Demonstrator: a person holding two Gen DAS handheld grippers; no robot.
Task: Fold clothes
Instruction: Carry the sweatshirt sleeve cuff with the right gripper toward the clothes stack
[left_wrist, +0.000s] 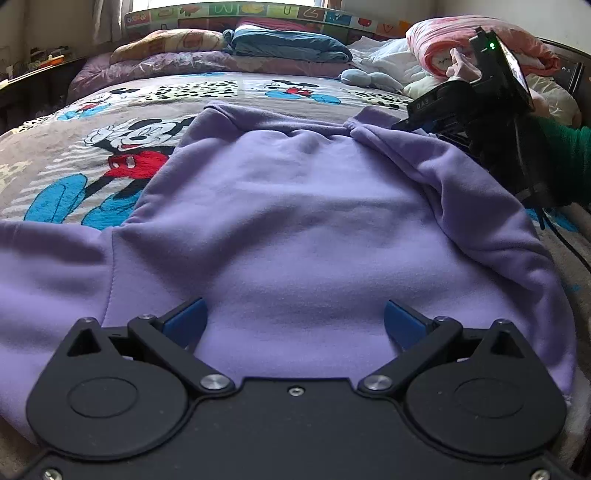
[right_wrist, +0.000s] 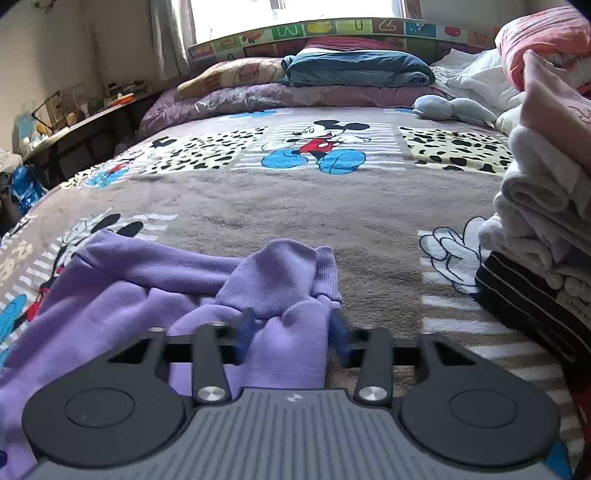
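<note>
A lilac sweatshirt (left_wrist: 295, 221) lies spread flat on the bed, hem towards the far end. My left gripper (left_wrist: 295, 321) hovers low over its near part, its blue pads wide open with only flat cloth below them. The garment's right sleeve is folded in over the body. In the right wrist view that sleeve (right_wrist: 288, 354) runs up between the blue pads of my right gripper (right_wrist: 290, 328), which press on it from both sides; the ribbed cuff (right_wrist: 325, 273) flops just beyond. In the left wrist view the right gripper's body (left_wrist: 491, 92) shows at the sweatshirt's far right edge, held by a hand with a green sleeve.
The bed is covered by a cartoon-mouse blanket (right_wrist: 332, 206). A stack of folded clothes (right_wrist: 535, 221) stands at the right. Pillows and a blue folded quilt (right_wrist: 358, 68) line the far end, with a pale blue plush toy (right_wrist: 450, 107) nearby. A cluttered desk (right_wrist: 74, 114) runs along the left wall.
</note>
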